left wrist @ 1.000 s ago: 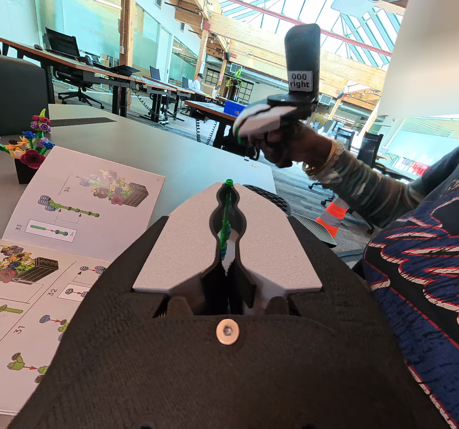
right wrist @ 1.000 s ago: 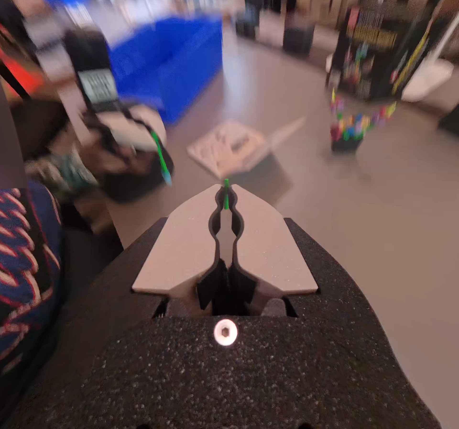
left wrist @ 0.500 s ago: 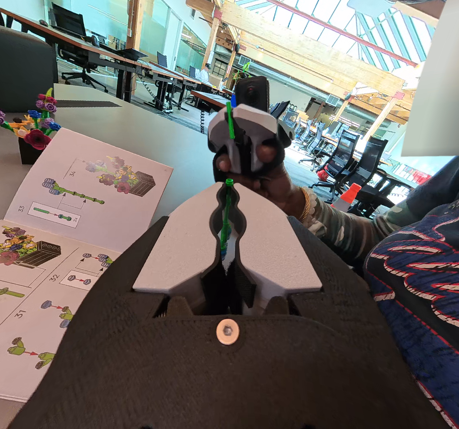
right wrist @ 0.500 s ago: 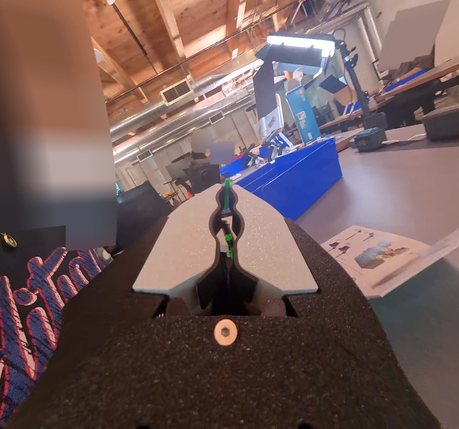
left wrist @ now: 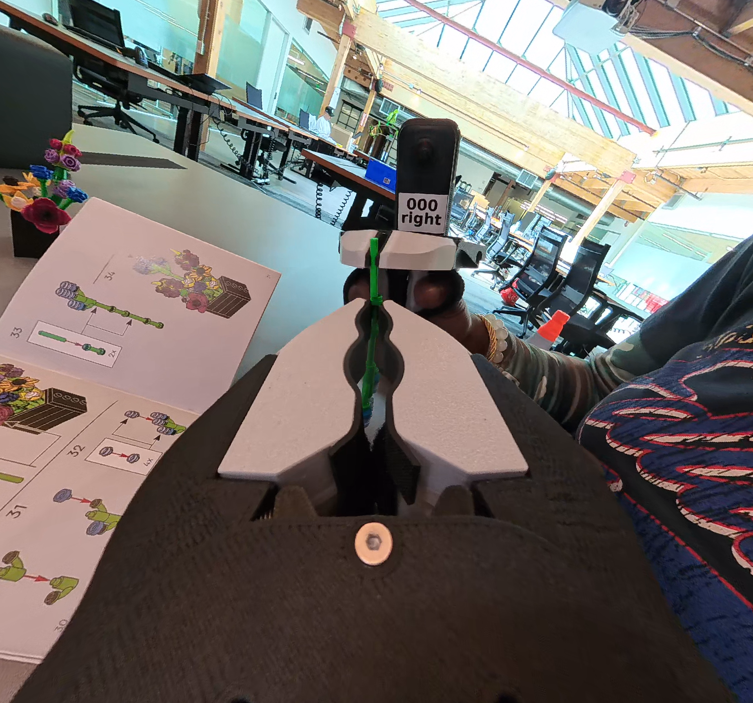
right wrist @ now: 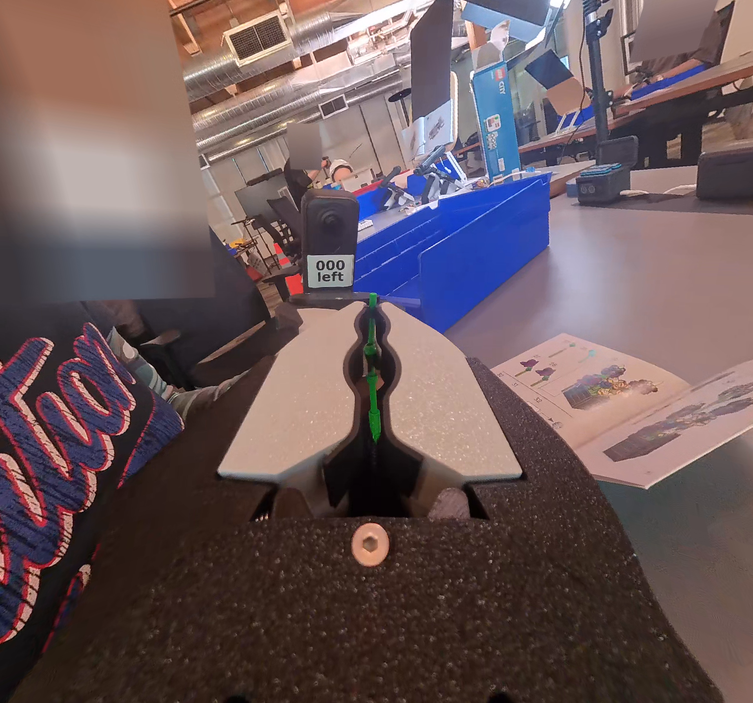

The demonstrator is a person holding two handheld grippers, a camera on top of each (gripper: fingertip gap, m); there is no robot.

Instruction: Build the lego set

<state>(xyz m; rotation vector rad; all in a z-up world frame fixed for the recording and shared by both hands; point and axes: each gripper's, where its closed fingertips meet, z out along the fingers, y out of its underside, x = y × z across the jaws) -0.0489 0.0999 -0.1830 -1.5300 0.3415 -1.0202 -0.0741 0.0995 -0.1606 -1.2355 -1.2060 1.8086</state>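
Observation:
My left gripper (left wrist: pixel 373 303) is shut on a thin green stem piece (left wrist: pixel 370 361) with a blue bit at its inner end. My right gripper (left wrist: pixel 382 253) faces it head-on just above, shut on a second green stem (left wrist: pixel 374 272). The two stems meet end to end at my left fingertips. In the right wrist view, my right gripper (right wrist: pixel 371 306) holds its green stem (right wrist: pixel 371 394) lengthwise between the fingers. The left gripper's camera (right wrist: pixel 330 231) shows right behind the tips; its fingers are mostly hidden.
An open instruction booklet (left wrist: pixel 134 317) lies on the grey table (left wrist: pixel 244 219) to the left; it also shows in the right wrist view (right wrist: pixel 611 402). A built flower bouquet in a black box (left wrist: pixel 40 211) stands at far left. Blue bins (right wrist: pixel 468 251) sit behind.
My right gripper has swung round from the side to face my left gripper and closed in. The two green stems now touch end to end.

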